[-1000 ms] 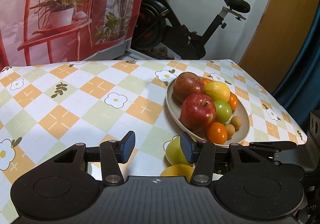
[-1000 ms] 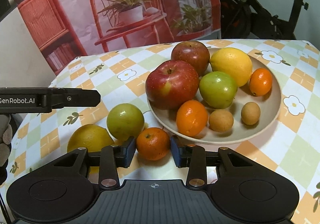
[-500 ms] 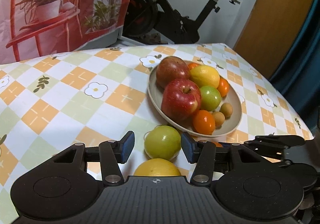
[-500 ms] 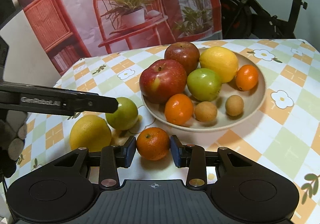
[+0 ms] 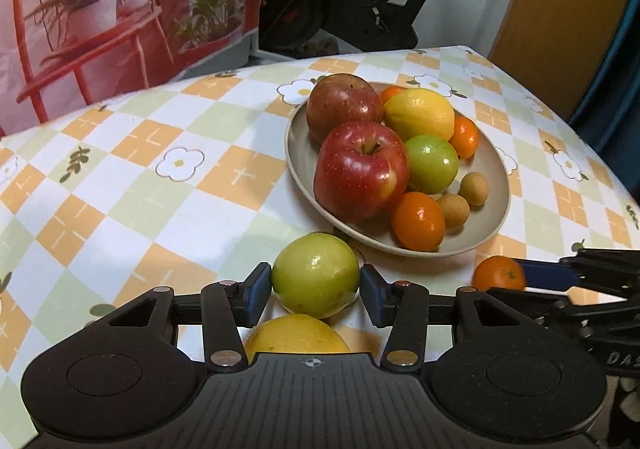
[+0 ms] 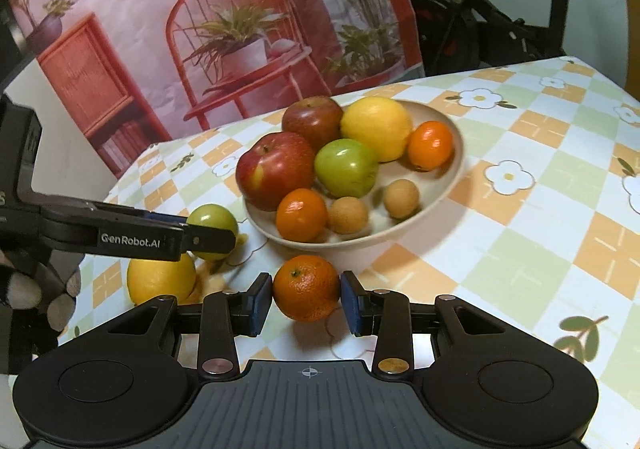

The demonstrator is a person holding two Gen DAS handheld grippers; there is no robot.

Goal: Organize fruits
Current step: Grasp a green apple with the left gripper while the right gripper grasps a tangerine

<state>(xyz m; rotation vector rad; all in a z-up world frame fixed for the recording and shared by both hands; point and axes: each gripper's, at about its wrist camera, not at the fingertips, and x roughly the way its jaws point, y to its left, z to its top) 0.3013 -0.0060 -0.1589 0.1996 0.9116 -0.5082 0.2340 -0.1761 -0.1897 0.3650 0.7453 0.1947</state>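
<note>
A beige plate (image 5: 296, 153) (image 6: 452, 177) holds two red apples, a lemon, a green apple, tangerines and two small brown fruits. In front of it a loose green apple (image 5: 316, 275) (image 6: 212, 215) rests on the tablecloth. My left gripper (image 5: 316, 285) is closing on it, and both pads touch its sides. A loose lemon (image 5: 296, 337) (image 6: 160, 281) lies just behind that apple, under the gripper. My right gripper (image 6: 306, 297) is shut on a tangerine (image 6: 306, 287) (image 5: 498, 273) near the plate's front rim.
The checked floral tablecloth (image 5: 160, 185) covers the table, whose right edge (image 5: 600, 153) drops off near a blue curtain. An exercise bike (image 5: 360, 9) and a red printed backdrop (image 6: 200, 29) stand behind the table. A gloved hand (image 6: 24, 289) holds the left gripper.
My left gripper came forward and down until the green apple sat between its jaws. My right gripper slid to the right with the tangerine, away from the lemon and green apple.
</note>
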